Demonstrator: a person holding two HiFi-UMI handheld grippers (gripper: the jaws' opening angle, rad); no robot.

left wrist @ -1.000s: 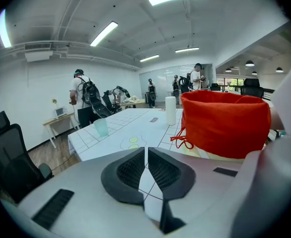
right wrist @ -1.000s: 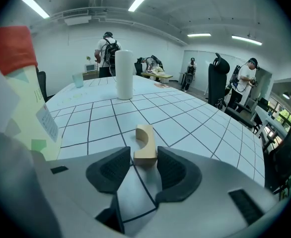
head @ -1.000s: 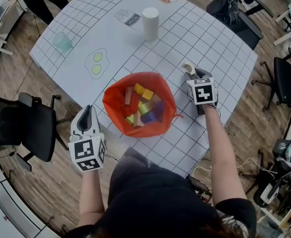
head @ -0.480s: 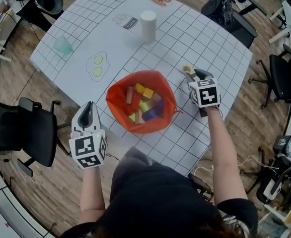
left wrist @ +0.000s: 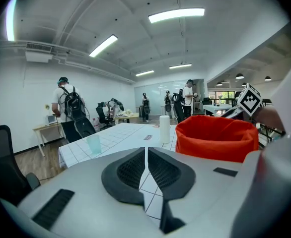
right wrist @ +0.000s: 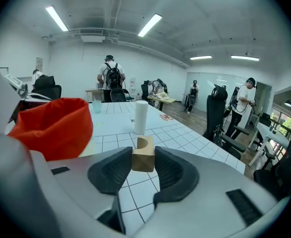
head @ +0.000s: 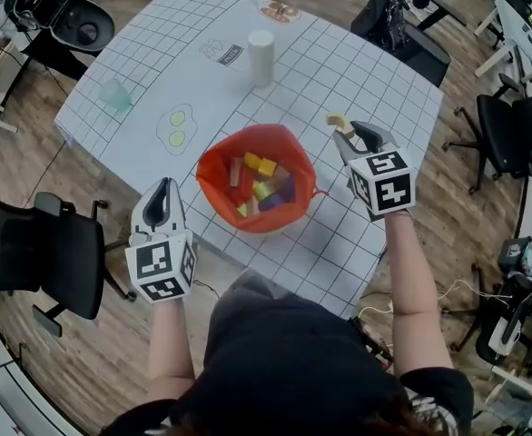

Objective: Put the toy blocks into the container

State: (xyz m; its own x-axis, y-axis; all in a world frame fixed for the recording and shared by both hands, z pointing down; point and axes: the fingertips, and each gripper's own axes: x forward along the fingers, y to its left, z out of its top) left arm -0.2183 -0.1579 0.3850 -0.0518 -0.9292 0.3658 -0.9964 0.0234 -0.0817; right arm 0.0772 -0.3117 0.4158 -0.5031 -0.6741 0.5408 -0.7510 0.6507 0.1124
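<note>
A red bag is set near the table's near edge and is filled with coloured blocks. A tan block is clamped by the right gripper, whose jaws have just been closing, beside the bag. The left gripper is held shut and empty at the near edge.

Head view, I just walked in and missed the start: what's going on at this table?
A person works with two handheld grippers. The right gripper has just closed its jaws on a tan wooden block, held above the table beside the red container, which already holds coloured blocks. The left gripper is shut and empty on the container's other side.
</note>
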